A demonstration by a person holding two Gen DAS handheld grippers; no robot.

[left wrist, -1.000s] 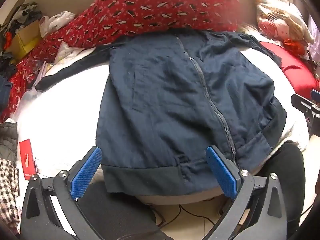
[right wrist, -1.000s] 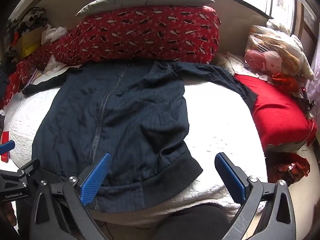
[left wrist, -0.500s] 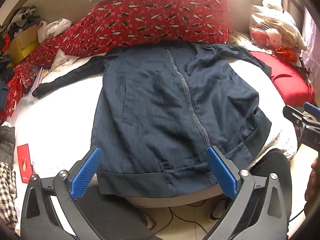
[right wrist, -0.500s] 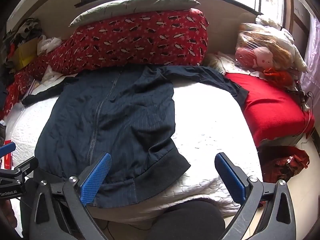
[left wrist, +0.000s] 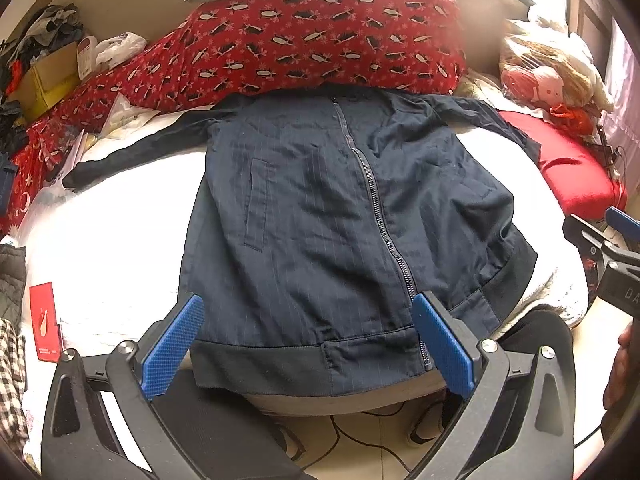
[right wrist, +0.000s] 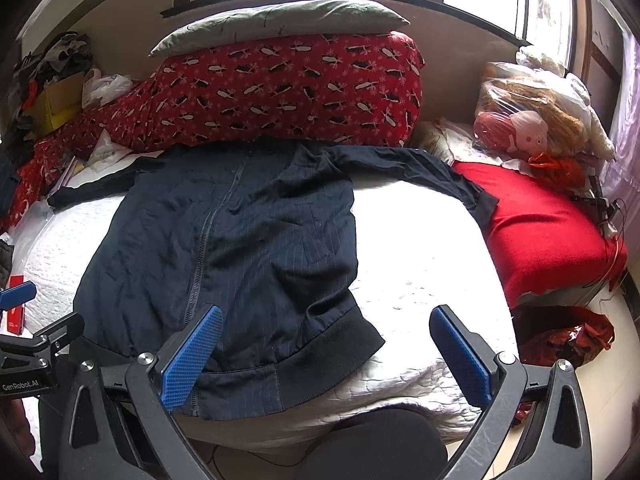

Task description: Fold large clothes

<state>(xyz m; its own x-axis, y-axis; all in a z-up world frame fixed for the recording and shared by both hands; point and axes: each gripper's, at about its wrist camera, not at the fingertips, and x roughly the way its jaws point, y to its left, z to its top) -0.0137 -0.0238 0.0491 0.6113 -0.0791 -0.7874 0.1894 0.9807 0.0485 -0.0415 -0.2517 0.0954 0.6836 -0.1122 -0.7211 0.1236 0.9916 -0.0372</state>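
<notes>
A dark navy zip jacket (left wrist: 320, 216) lies front up and zipped on the white quilted bed (left wrist: 104, 248), sleeves spread to both sides, hem hanging over the near edge. It also shows in the right wrist view (right wrist: 224, 248). My left gripper (left wrist: 308, 344) is open and empty, held above the hem on the jacket's left half. My right gripper (right wrist: 328, 356) is open and empty, held above the hem's right corner. Each gripper shows at the edge of the other's view.
A red patterned duvet (right wrist: 280, 88) with a grey pillow (right wrist: 280, 20) is piled at the back. A red blanket (right wrist: 552, 232) and bagged soft toys (right wrist: 528, 120) lie at the right. A red card (left wrist: 44, 320), boxes and clothes lie at the left. Floor cables run below the bed edge.
Both grippers have pulled back and risen from the bed, so more of the jacket and room shows. Both stayed open. The jacket has not moved.
</notes>
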